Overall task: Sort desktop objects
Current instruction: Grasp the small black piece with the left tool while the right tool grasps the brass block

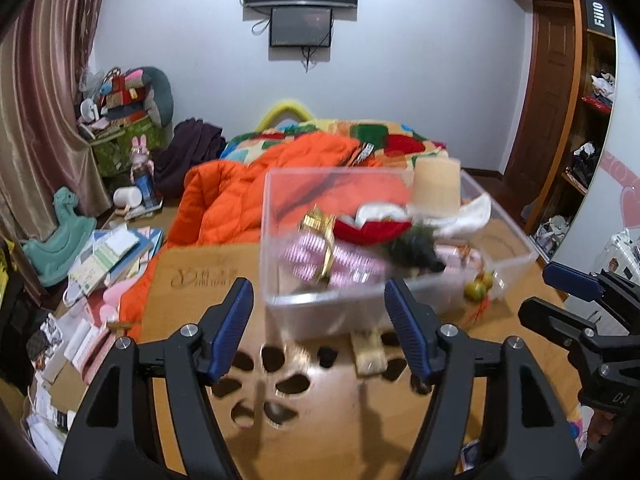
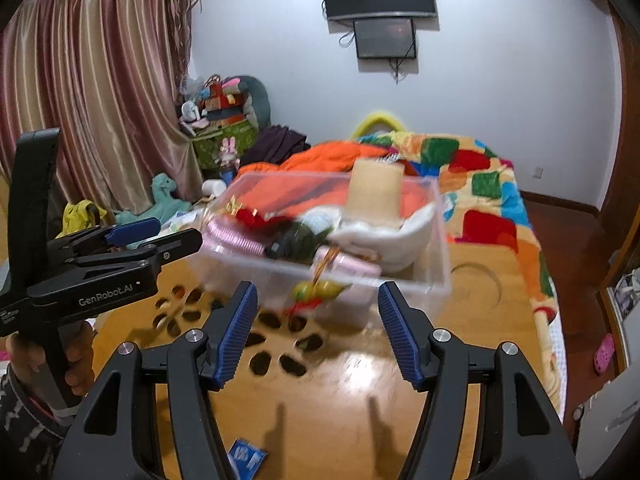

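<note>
A clear plastic bin (image 1: 288,280) stands on the wooden table (image 1: 320,412), also in the right wrist view (image 2: 436,240). It holds a beige cylinder (image 1: 437,188), a pink ribbed item (image 1: 304,260), a red and white item (image 1: 372,226), a dark green piece (image 1: 416,250) and a white cloth (image 1: 472,210). A green and yellow ornament (image 1: 478,288) shows through its wall. My left gripper (image 1: 318,320) is open and empty just in front of the bin. My right gripper (image 2: 318,324) is open and empty, also in front of the bin.
The table has flower-shaped cut-out holes (image 1: 280,384). A bed with an orange duvet (image 1: 224,204) and patchwork blanket (image 2: 488,184) lies behind it. Books and papers (image 1: 108,256) litter the floor at left. A blue packet (image 2: 246,454) lies near the table's front edge.
</note>
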Available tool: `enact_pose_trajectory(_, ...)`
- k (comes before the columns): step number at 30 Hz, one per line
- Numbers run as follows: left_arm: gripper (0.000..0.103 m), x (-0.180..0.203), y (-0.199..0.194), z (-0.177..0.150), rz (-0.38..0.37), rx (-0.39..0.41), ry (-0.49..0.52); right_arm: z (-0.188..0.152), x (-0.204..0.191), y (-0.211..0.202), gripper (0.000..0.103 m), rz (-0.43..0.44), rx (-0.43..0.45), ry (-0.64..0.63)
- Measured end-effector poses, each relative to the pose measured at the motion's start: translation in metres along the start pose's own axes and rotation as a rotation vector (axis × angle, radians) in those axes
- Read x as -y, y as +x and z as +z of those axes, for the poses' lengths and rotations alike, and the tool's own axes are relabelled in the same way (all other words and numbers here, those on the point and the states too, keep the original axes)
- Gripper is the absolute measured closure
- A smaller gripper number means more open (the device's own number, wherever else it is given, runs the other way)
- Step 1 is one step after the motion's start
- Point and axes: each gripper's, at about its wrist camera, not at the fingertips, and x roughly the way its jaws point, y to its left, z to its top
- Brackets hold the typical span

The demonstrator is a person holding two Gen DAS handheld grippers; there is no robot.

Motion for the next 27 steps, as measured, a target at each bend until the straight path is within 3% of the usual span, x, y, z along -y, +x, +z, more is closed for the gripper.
enact_pose_trajectory(7, 0.039, -0.014, 0.012, -0.03, 0.007, -0.065, 0.018, -0.021, -0.022, 0.037, 0.044, 0.103, -0.115, -0.003)
enact_pose_trajectory(12, 0.05, -0.03, 0.024, -0.046, -0.012, -0.116, 0.012, -0.027, -0.043, 0.066, 0.044, 0.126, -0.182, -0.054)
enact_pose_trajectory(17, 0.05, -0.047, 0.031, -0.054, -0.039, -0.135, -0.024, -0.023, -0.059, 0.091, 0.046, 0.12, -0.218, -0.092)
enact_pose_trajectory(20, 0.051, -0.053, 0.031, -0.055, -0.066, -0.14, -0.042, -0.02, -0.066, 0.1, 0.055, 0.104, -0.218, -0.103)
enact_pose_trajectory(22, 0.051, -0.055, 0.029, -0.054, -0.078, -0.133, -0.037, -0.019, -0.069, 0.108, 0.068, 0.078, -0.24, -0.117)
enact_pose_trajectory(27, 0.051, -0.049, 0.028, -0.052, -0.084, -0.127, 0.002, -0.019, -0.077, 0.116, 0.07, 0.041, -0.253, -0.165)
